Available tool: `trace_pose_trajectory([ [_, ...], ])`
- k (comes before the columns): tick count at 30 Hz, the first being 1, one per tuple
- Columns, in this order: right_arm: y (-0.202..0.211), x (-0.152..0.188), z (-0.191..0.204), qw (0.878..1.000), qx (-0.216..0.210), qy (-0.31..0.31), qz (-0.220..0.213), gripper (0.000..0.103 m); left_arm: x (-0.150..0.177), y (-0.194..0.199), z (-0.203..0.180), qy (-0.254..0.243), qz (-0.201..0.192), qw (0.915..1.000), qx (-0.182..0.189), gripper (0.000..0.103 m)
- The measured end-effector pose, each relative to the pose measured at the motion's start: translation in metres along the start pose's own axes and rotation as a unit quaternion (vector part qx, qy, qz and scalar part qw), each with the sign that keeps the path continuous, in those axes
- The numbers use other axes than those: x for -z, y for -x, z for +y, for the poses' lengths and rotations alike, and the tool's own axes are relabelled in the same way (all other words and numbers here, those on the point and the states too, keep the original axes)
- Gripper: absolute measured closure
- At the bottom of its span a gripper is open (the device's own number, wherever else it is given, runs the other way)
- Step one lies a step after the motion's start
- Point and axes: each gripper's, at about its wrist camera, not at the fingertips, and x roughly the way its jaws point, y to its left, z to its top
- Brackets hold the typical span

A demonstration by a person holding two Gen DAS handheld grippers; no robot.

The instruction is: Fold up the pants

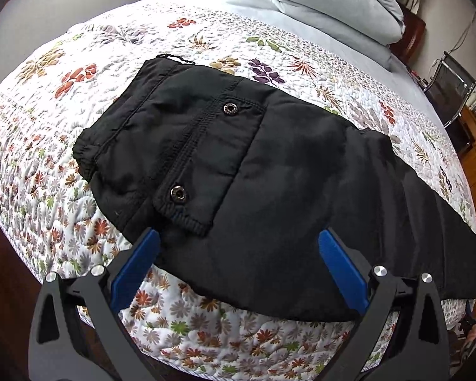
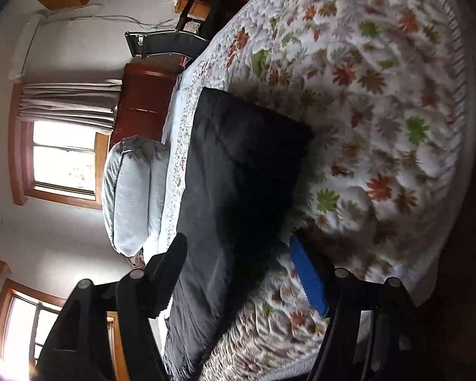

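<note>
The left tool (image 1: 238, 244) hangs with its blue pads spread wide, one on either side of the near edge of the black pants (image 1: 269, 174) and pinching nothing. The right tool (image 2: 238, 254) is likewise spread and empty, rolled onto its side, with the leg end of the pants lying in the gap between its fingers but not pressed. The pants lie flat along the near part of the bed, already doubled leg over leg by the look of them, with the waistband (image 1: 89, 155) toward the left tool, a snap-buttoned back pocket (image 1: 212, 146) facing up, and the legs running off toward the right tool. The step in hand appears to be taking hold for the next fold, cuffs toward waist. To do it well, the right tool should close on both layers at the leg end, close to the corner so none slips out, while the left pins or lifts the near edge so the cloth stays square; the fabric looks slick and padded, so a shallow bite may slide. Under them spreads a quilted floral coverlet (image 1: 206, 327), soft and puckered. Beyond lie pale blue pillows (image 1: 333, 0), a dark wooden headboard (image 2: 146, 101), a chair (image 1: 450, 92), curtains and bright windows (image 2: 63, 162).
</note>
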Motion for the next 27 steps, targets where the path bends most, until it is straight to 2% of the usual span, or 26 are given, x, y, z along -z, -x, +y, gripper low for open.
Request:
trace_pose_trajectory([
  [5,-0.018,-0.01,0.007,0.999,-0.034,0.004,0.002,0.036,0.001,-0.004,-0.001,0.002,0.0,1.0,-0.006,0.003],
  [9,-0.032,-0.02,0.019,0.999,-0.042,0.024,0.007,0.08,0.002,-0.008,-0.002,0.007,-0.001,0.9999,-0.01,0.003],
  [12,-0.04,-0.026,0.042,0.997,-0.028,0.074,0.009,0.089,0.002,-0.01,-0.003,0.008,-0.002,0.9999,-0.015,0.003],
  [15,-0.043,-0.028,0.068,0.992,-0.033,0.12,0.009,0.091,0.003,-0.013,-0.006,0.008,-0.003,0.9997,-0.022,0.003],
  [17,-0.046,-0.031,0.076,0.991,-0.035,0.129,0.007,0.091,0.004,-0.015,-0.008,0.009,-0.005,0.9996,-0.026,0.003],
  [21,-0.058,-0.036,0.057,0.995,0.008,0.095,0.018,0.091,0.005,-0.018,-0.011,0.0,-0.007,0.9995,-0.032,0.003],
  [23,-0.057,-0.033,0.037,0.997,0.012,0.075,0.021,0.09,0.006,-0.018,-0.011,-0.005,-0.006,0.9994,-0.033,0.003],
  [24,-0.056,-0.032,0.033,0.997,0.011,0.07,0.02,0.084,0.006,-0.017,-0.011,-0.005,-0.006,0.9995,-0.031,0.003],
  [27,-0.051,-0.03,0.025,0.998,0.011,0.067,0.015,0.076,0.004,-0.014,-0.007,0.002,-0.003,0.9998,-0.021,0.003],
])
